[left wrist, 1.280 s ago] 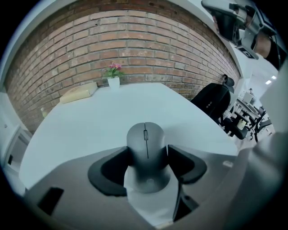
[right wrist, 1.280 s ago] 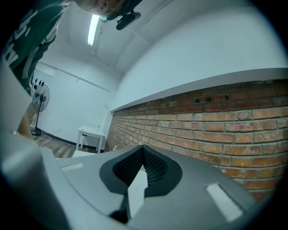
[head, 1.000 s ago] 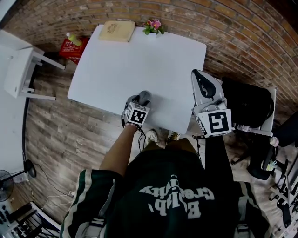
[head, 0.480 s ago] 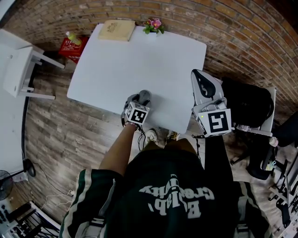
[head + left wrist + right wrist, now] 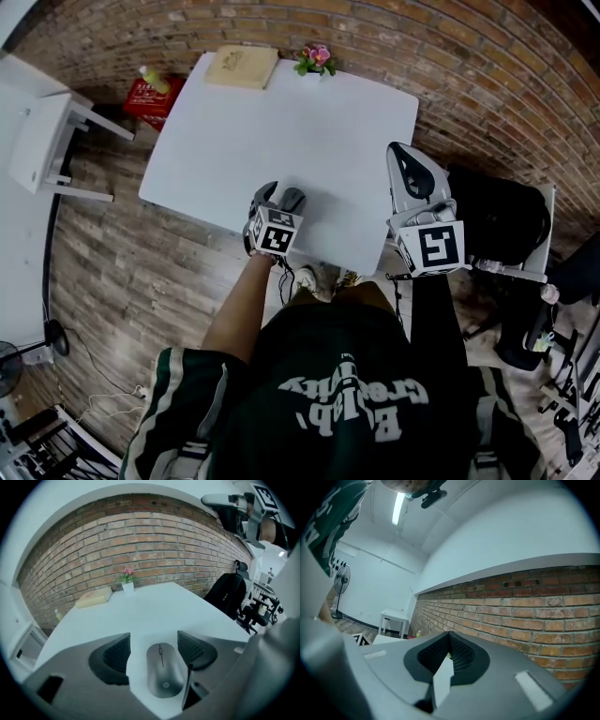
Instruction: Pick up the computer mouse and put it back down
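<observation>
Grey computer mouse (image 5: 163,670) lies on the white table (image 5: 154,606) between jaws of the left gripper (image 5: 153,649), which have just been opening, clear of it; task seems done, and the right gripper (image 5: 450,657) is closed, empty.

I count one mouse (image 5: 162,670) and one table (image 5: 281,122). There are two grippers, the left gripper (image 5: 154,651) and the right gripper (image 5: 449,657). At the far table edge I count one tan block (image 5: 242,66) and one flower pot (image 5: 315,58). Around the table I count one red box (image 5: 150,94), one bottle (image 5: 153,78), one side table (image 5: 42,136), one black chair (image 5: 502,211) and one fan (image 5: 341,581)
</observation>
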